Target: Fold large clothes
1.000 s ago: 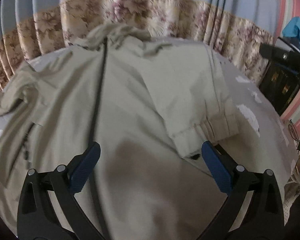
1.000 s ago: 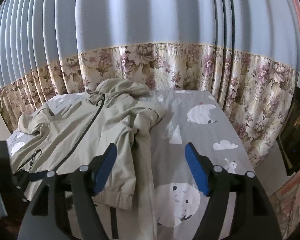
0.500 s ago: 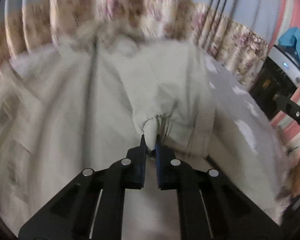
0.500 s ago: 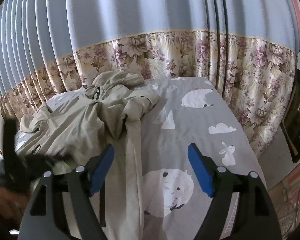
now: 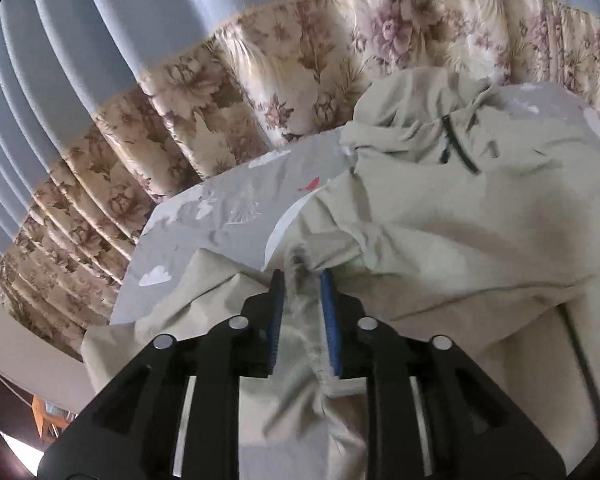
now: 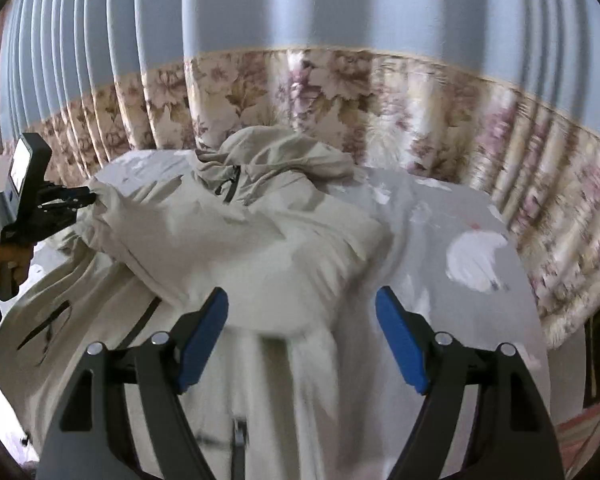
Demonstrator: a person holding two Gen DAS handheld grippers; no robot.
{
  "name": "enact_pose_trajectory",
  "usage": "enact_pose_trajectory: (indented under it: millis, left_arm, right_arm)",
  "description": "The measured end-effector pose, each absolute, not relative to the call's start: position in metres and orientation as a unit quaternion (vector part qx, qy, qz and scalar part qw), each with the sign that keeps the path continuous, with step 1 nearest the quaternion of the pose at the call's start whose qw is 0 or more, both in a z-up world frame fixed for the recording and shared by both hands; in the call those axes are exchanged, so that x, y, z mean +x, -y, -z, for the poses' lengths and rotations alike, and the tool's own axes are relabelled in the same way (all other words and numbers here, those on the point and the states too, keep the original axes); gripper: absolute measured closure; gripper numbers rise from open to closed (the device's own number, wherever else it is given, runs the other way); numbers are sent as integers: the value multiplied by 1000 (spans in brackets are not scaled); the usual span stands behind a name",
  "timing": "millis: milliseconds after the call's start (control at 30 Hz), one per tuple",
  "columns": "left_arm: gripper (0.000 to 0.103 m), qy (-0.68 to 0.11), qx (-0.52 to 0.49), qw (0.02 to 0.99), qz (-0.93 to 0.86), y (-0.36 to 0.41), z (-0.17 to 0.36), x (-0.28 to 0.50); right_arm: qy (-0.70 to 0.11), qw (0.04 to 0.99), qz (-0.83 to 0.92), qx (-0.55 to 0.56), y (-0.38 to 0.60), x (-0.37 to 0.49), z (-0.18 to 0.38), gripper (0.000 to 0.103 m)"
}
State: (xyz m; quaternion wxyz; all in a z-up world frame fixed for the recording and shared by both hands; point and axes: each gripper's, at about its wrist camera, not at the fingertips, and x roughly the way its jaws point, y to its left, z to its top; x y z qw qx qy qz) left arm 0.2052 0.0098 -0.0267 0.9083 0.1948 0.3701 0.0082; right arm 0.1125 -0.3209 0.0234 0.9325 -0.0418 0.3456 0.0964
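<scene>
Folding is barely underway, in our judgement: one sleeve [image 6: 148, 232] of the beige jacket [image 5: 440, 232] is lifted across the chest, and the body, the other sleeve and the hem look unfolded. We hold the left tongs [image 5: 302, 280] clamped on the sleeve cuff, blue pads pinching gathered fabric between them. In the right wrist view those tongs [image 6: 88, 196] sit far left, the sleeve stretched from them toward the jacket's middle. Our right tongs [image 6: 302, 308] hang apart above the jacket's lower front, gripping nothing.

The jacket lies ahead of both tongs on a bed sheet [image 6: 440, 216], grey with white animal and cloud prints; we can't tell what is under the sheet. Fabric looks thin, matte, crisp like a windbreaker shell, creasing in sharp ridges. A dark zipper [image 5: 456, 152] runs down from the collar, the hood [image 6: 276, 152] is bunched at the far end, and a slit pocket [image 6: 44, 332] sits left of the right tongs. Behind, pleated curtains [image 6: 340, 92], blue above, floral below.
</scene>
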Motion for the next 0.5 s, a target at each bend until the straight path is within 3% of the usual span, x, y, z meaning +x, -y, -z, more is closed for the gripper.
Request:
enact_pose_trajectory:
  millis: [100, 200, 267, 300, 400, 500]
  left_arm:
    - [80, -373, 202, 906, -2, -6, 41, 220]
    - [62, -373, 193, 907, 7, -1, 44, 221]
    - [31, -367, 196, 909, 11, 2, 44, 217]
    - [26, -365, 200, 909, 9, 3, 44, 214]
    - [13, -360, 202, 911, 12, 6, 47, 217]
    - [12, -375, 189, 907, 28, 12, 54, 224]
  right_arm:
    - [-378, 921, -86, -48, 310, 159, -4, 25]
    - [-419, 905, -45, -52, 309, 205, 25, 26]
    - [-438, 897, -59, -23, 311, 219, 37, 28]
    - [-447, 893, -55, -27, 309, 224, 44, 49]
    - [-459, 886, -37, -53, 304, 229, 59, 88]
    - [-440, 897, -14, -44, 320, 225, 53, 97]
